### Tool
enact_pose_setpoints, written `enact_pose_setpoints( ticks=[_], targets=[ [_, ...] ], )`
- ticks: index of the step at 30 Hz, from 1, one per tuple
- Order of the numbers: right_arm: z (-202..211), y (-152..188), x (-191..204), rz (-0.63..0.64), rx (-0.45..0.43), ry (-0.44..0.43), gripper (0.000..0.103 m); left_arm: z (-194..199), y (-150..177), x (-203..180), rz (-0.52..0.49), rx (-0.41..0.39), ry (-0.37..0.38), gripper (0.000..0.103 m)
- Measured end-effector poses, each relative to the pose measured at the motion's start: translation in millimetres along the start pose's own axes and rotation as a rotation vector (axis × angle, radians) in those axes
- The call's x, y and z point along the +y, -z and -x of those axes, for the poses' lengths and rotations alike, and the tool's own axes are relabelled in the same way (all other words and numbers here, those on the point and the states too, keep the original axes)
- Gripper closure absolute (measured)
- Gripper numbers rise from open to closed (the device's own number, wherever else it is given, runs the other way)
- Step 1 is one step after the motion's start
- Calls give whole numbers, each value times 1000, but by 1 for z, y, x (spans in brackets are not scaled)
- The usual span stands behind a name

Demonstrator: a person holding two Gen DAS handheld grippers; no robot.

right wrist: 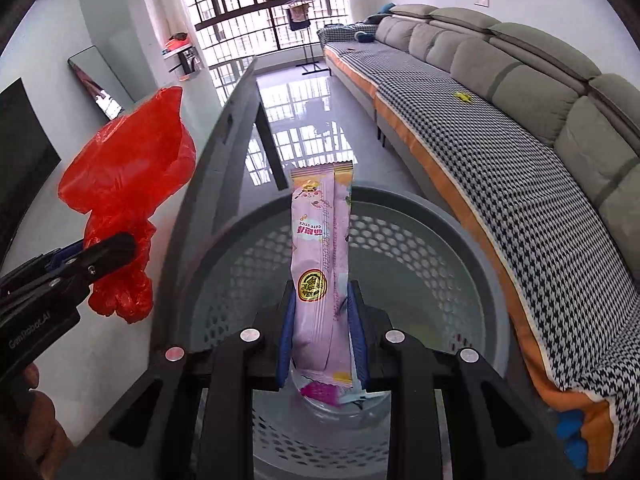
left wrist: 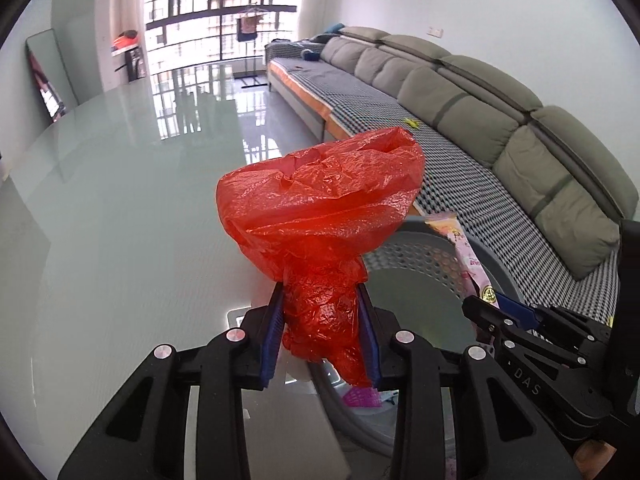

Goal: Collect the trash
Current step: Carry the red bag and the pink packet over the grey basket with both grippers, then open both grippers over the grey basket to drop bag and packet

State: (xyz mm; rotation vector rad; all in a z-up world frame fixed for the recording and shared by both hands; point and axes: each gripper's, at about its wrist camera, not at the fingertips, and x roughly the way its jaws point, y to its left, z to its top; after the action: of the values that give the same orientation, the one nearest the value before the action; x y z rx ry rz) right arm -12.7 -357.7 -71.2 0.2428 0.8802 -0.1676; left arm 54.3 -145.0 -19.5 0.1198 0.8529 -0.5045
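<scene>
Red plastic bag [left wrist: 320, 208]: thin, crinkled, translucent film, bunching into a narrow neck and flaring wide above. The left gripper [left wrist: 322, 332] is clamping that neck between its blue ribbed fingers [left wrist: 271, 340], which are closing in against the film on both sides; the bag is hanging in the air above the pale glossy counter [left wrist: 120, 220].

Pink snack wrapper [right wrist: 320, 272]: long, flat, smooth foil-like sleeve with a crimped top edge, cartoon print and a round gold-and-red seal. The right gripper [right wrist: 322, 340] is pinching its lower part between blue fingers [right wrist: 285, 344], nearly closed on it, and the wrapper is standing upright over the basket [right wrist: 460, 240]. Small print reading "CUTE STICK" is showing upside down; the larger characters are not legible.

Basket: round, grey plastic, with perforated honeycomb walls, sitting beside the counter edge; some pink and blue scraps are lying at its bottom.

The right wrist view is showing the left gripper's side lettering, "GenRobot.AI", and the bare hand [right wrist: 28, 420] holding it. The left wrist view is showing "DAS" on the right gripper's body.

Sofa [left wrist: 500, 128]: long, grey padded back cushions, houndstooth seat cover with orange trim.
</scene>
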Motion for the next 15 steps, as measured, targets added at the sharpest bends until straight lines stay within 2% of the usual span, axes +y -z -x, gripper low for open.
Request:
enact_pose_setpoints(
  ticks=[7, 13, 15],
  targets=[
    [11, 22, -41, -61, 9, 37, 78, -10, 17, -46, -88, 55, 57, 69],
    [9, 35, -55, -77, 22, 33, 78, -19, 23, -61, -105, 86, 54, 67],
    [9, 36, -53, -81, 21, 29, 75, -18, 24, -63, -110, 83, 43, 66]
  ],
)
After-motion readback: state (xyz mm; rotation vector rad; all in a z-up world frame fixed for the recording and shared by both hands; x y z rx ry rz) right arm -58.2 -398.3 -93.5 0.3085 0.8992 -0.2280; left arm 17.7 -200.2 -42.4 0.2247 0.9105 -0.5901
